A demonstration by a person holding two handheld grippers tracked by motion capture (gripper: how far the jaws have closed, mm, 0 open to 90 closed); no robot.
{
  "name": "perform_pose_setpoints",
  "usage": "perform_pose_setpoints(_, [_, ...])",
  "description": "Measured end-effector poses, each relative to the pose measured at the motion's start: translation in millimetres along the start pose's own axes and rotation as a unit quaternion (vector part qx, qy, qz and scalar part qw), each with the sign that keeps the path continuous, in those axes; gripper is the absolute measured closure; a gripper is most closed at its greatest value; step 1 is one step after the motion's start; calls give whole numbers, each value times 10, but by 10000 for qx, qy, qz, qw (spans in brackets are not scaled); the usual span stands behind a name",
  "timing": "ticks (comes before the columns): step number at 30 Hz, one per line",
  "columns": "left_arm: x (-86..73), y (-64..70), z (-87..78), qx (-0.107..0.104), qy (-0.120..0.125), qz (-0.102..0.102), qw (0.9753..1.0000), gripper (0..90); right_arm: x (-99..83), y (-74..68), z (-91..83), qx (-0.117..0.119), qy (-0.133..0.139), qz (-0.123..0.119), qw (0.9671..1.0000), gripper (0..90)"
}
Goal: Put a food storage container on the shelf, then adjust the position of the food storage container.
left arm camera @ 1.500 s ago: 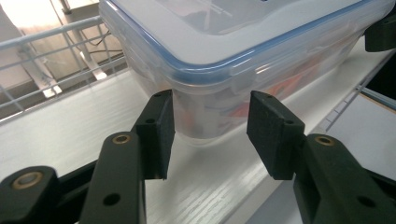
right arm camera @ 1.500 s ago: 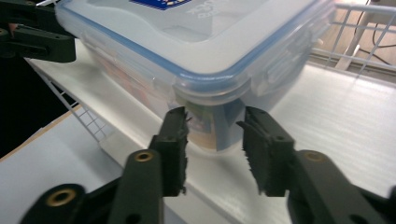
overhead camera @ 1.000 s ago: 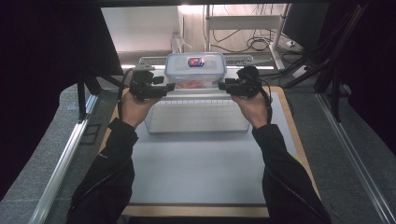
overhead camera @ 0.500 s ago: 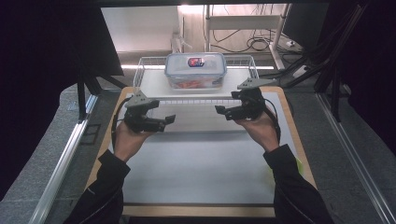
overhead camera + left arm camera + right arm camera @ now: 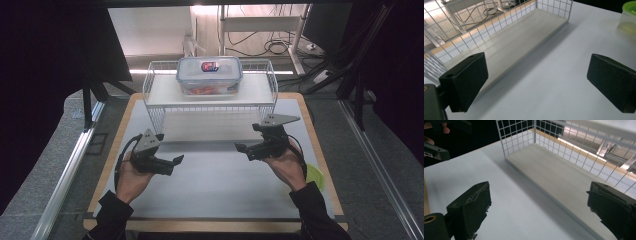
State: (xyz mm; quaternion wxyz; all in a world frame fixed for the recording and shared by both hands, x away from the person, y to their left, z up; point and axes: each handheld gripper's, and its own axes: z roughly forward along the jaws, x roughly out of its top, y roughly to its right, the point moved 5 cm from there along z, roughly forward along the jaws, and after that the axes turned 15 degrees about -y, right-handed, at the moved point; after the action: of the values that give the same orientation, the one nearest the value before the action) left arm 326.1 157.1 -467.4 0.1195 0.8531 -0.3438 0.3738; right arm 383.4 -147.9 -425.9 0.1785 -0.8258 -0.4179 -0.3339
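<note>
So both grippers are free: left gripper (image 5: 172, 162) and right gripper (image 5: 243, 148) hover low over the white mat (image 5: 220, 185), jaws spread wide, nothing between them

Lidded container (image 5: 209, 75) sits on the top shelf of the wire rack (image 5: 155, 107), well ahead of and above both sets of jaws, centred between them. It's flat and square on the shelf, lid on, red contents visible through the clear wall. Looks like a finished placement: central on the shelf means no overhang at the wire edges

Left gripper view: pads (image 5: 466, 80) frame bare mat, rack's lower shelf (image 5: 506, 47) ahead-left of the jaws, a green-lidded tub (image 5: 629, 17) far ahead-right, untouched

Right gripper view: lower shelf (image 5: 559, 175) runs ahead toward the far jaw, the other hand's gripper (image 5: 436, 151) off beyond the near jaw

Jaws point inward at each other, symmetric either side, which fits a two-handed carry of a wide box. My read: container is done, green-lidded tub is the likely next candidate
</note>
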Motion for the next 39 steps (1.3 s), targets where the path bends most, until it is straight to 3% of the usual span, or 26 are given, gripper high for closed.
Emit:
perform_pose_setpoints(4, [-156,59,-2,-61,-5,-72,10000,28,-169,-26,23,-39,-117,24,9999,41])
perform_pose_setpoints(8, [-315,70,22,-152,0,-226,9996,10,-314,-78,17,74,-36,111,9999,45])
perform_pose_setpoints(18, [-688,147,113,-10,-289,-387,9988,9,-663,-158,66,-131,-247,161,9995,43])
perform_pose_setpoints(24, [-700,170,81,168,-278,-321,9990,9,-797,-131,102,-244,-380,262,9986,15])
perform_pose_setpoints(30, [-717,193,113,337,-453,-162,9983,14,-863,-100,46,-295,-484,510,9971,11])
perform_pose_setpoints(33, [-714,203,111,377,-460,-96,9982,19,-922,-75,-31,-520,-638,566,9950,174])
perform_pose_setpoints(35, [-715,207,113,376,-466,-83,9982,19,-975,-45,-105,-651,-729,604,9934,340])
perform_pose_setpoints(39, [-717,206,111,346,-446,-85,9984,21,-1108,82,-299,-868,-813,923,9886,591])
